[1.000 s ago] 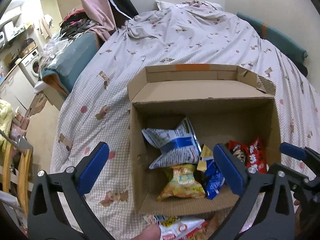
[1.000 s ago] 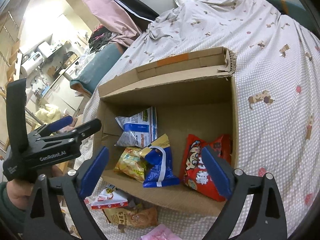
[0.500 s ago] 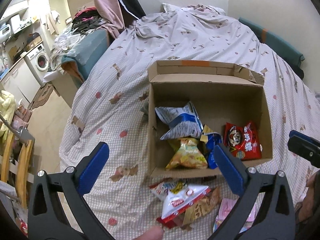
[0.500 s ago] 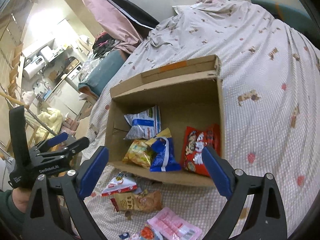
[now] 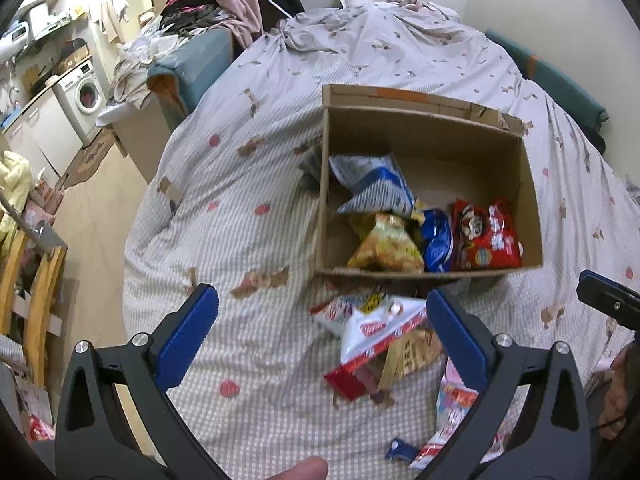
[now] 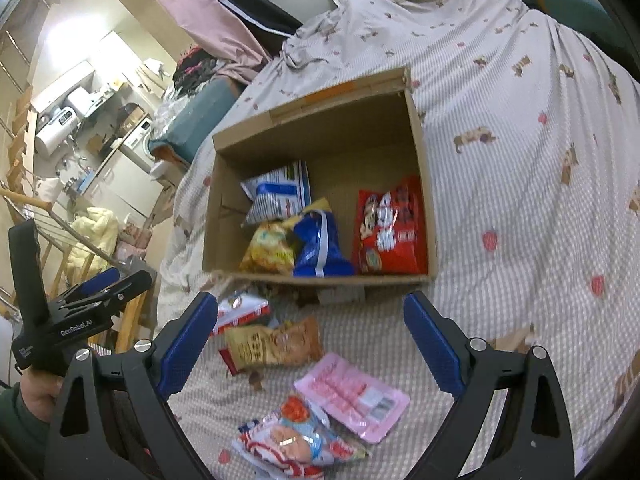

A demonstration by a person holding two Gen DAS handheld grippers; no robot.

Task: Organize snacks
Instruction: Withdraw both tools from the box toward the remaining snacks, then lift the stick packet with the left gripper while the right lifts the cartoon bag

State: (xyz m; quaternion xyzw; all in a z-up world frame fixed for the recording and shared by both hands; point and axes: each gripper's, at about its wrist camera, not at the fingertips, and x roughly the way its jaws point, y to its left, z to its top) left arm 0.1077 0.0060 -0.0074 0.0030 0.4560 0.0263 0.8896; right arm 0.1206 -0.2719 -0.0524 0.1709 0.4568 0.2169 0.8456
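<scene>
Cardboard forms the open box (image 6: pixel 320 136) that sits on the bed (image 6: pixel 520 160), on a checked cover printed with small animals and red dots. Inside it, a white-and-blue striped bag (image 6: pixel 280 194) leans toward the left wall, a yellow bag (image 6: pixel 268 248) and a blue bag (image 6: pixel 320 244) lie just beside each other at the near wall, and a red bag (image 6: pixel 390 228) rests against the right wall. More snacks lie loose on the cover near the box's front: a white-and-red packet (image 5: pixel 376 336), a brown packet (image 6: pixel 276 344), a pink tray pack (image 6: pixel 352 396) and a colourful bag (image 6: pixel 296 444).

Left tongs (image 5: pixel 320 336) hang spread wide above the loose packets, gripping nothing. Right tongs (image 6: pixel 312 344) are likewise spread wide and empty, framing the brown packet and the pink pack. A hand (image 6: pixel 36 392) in a dark green sleeve holds the left tool.
</scene>
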